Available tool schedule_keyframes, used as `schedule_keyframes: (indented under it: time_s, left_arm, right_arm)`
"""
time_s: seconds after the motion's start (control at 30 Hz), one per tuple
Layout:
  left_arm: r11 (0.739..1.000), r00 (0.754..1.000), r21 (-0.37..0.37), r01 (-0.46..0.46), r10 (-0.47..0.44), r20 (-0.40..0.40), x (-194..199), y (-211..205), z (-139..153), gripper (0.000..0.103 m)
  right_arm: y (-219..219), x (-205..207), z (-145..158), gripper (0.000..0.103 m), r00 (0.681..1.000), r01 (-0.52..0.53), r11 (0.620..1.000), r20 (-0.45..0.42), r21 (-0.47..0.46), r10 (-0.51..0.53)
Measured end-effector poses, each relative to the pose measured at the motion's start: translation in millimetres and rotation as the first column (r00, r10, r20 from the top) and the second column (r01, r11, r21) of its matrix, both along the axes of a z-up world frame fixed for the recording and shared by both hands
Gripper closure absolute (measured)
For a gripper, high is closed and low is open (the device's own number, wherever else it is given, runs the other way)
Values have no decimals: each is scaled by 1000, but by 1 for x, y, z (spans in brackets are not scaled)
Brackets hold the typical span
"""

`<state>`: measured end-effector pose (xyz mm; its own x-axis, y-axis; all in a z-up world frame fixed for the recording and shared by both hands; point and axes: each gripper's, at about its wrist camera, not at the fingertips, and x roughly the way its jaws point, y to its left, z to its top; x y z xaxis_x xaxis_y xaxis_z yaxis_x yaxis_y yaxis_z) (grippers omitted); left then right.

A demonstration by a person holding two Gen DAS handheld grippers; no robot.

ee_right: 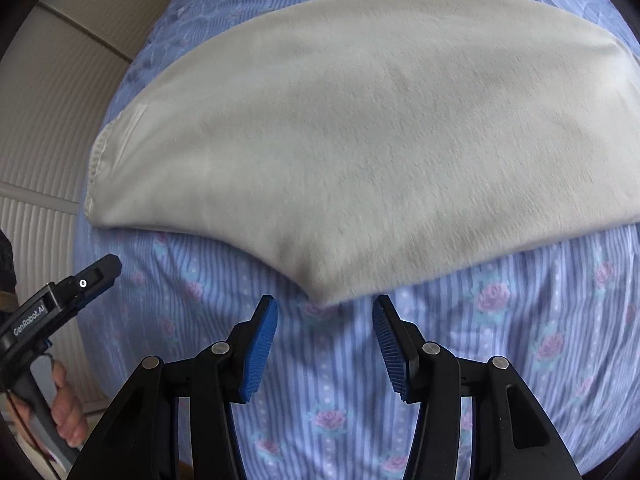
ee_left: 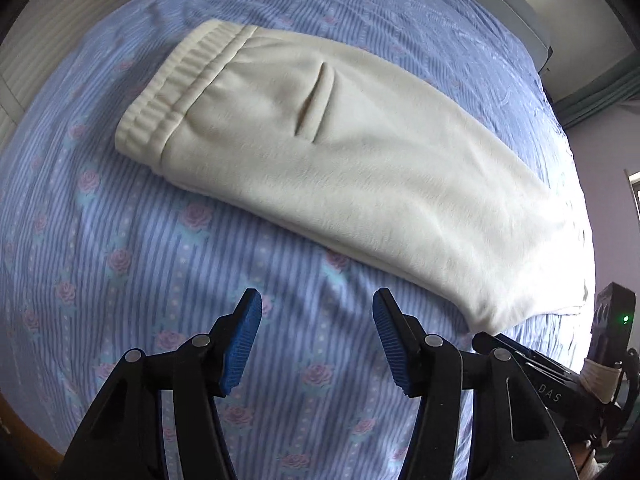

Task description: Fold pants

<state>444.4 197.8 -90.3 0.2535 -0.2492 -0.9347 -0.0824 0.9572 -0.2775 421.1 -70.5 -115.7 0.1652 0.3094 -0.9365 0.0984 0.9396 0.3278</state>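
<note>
Cream pants [ee_left: 340, 152] lie folded flat on the blue striped bedsheet [ee_left: 120, 280], with the ribbed waistband [ee_left: 172, 92] at the far left and a pocket slit in the middle. My left gripper [ee_left: 318, 340] is open and empty, hovering over bare sheet short of the pants' near edge. In the right wrist view the pants [ee_right: 380, 132] fill the upper half. My right gripper [ee_right: 325, 340] is open and empty, its tips just short of the fabric's nearest edge [ee_right: 328, 300]. The left gripper also shows at the left of the right wrist view [ee_right: 60, 304], in a hand.
The bedsheet [ee_right: 520, 340] has a pink rose print. A white ribbed cabinet wall [ee_right: 48, 120] runs along the bed's left side. The right gripper's body [ee_left: 560, 384] shows at the lower right in the left wrist view. A grey headboard or pillow [ee_left: 504, 4] lies at the far end.
</note>
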Motion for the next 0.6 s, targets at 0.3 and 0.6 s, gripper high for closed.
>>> schedule_keyframes:
  time_s: [0.3,0.6]
  left_arm:
    - [1000,1000,7,8,-8,19,4,-9,6,46]
    - [999,999,33,36,-37,24,-1,-9,9,46]
  right_arm:
    - [5,13,4,51,998,-7,999,65,39,4]
    - [17,15,20,55,992,-32,999,123,-18,34]
